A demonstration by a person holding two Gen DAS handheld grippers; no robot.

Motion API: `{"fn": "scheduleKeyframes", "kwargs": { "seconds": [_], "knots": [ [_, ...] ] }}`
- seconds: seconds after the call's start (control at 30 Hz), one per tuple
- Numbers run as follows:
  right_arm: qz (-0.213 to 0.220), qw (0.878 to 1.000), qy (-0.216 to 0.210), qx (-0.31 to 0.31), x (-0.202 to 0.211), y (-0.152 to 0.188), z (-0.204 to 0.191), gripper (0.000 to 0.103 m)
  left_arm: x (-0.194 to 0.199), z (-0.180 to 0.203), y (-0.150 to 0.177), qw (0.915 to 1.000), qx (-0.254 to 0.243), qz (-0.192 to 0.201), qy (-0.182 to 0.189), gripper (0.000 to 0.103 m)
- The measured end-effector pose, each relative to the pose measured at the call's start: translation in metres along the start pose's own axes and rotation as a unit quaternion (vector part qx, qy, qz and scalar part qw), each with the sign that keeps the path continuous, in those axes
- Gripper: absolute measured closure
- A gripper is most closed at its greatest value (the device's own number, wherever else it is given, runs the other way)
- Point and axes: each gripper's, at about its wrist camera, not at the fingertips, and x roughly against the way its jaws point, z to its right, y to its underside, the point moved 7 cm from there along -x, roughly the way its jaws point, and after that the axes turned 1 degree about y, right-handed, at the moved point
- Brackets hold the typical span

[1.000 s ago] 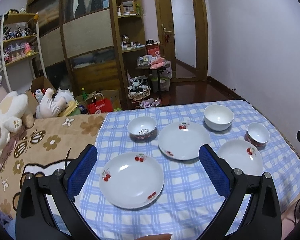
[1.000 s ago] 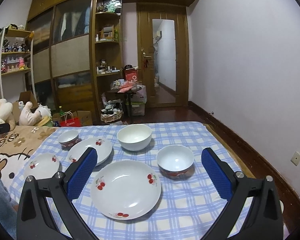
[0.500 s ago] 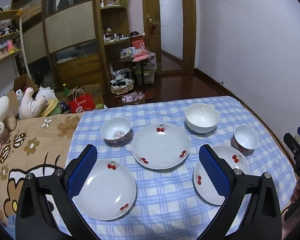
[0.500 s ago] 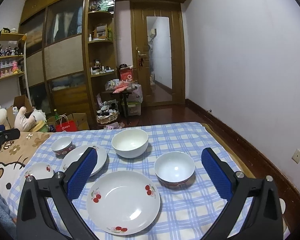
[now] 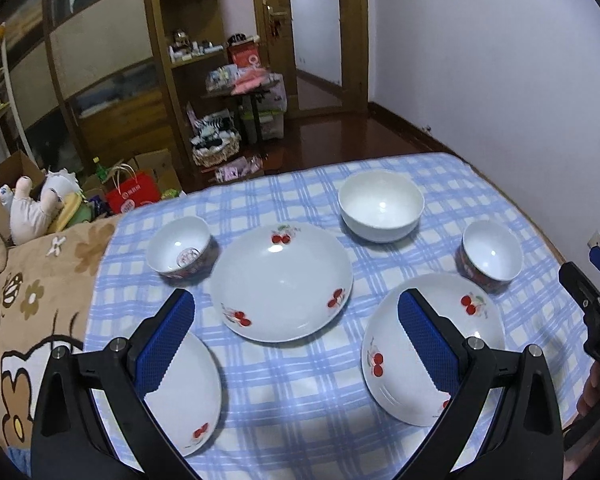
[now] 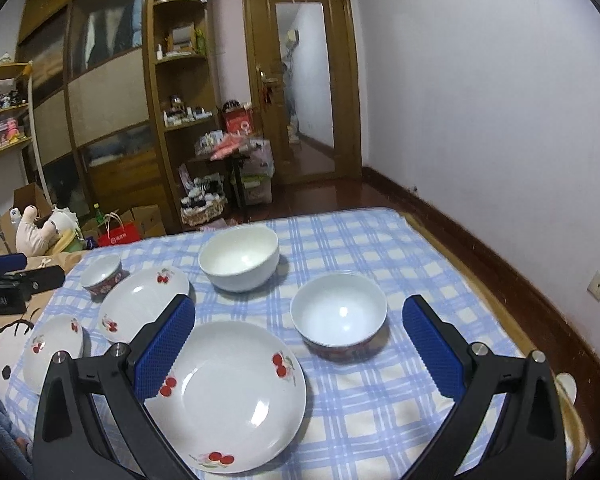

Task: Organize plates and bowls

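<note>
Currently, left wrist view: left gripper [image 5: 296, 338] jaws apart, empty, above the checked cloth [image 5: 300, 380] — three cherry plates and three bowls lie separate, unstacked. Right wrist view: right gripper [image 6: 298, 342] spread wide, empty, over the near plate [image 6: 230, 396] and small bowl [image 6: 339, 314] — likely sizing up a first pick.

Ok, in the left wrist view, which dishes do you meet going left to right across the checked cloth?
Near-left plate → small patterned bowl → middle plate → plain white bowl → right plate → small red-banded bowl.
</note>
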Motion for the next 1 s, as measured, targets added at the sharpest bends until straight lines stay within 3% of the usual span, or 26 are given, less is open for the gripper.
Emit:
{"fn": "scheduleKeyframes", "kwargs": {
  "seconds": [0.2, 0.83, 1.0],
  "knots": [
    [-0.043, 0.998, -0.005, -0.037, -0.025, 0.019, 0.010, 0.001, -0.034, 0.010, 0.022, 0.9994, -0.005, -0.033, 0.012, 0.003],
    [-0.113, 0.993, 0.011, -0.009, -0.077, 0.056, 0.011, 0.003, -0.103, 0.037, 0.063, 0.9927, -0.031, -0.110, 0.039, 0.003],
    [-0.132, 0.991, 0.002, 0.003, -0.086, 0.064, 0.005, 0.012, -0.109, 0.039, 0.069, 0.9916, -0.033, -0.119, 0.039, 0.003]
  ]
}}
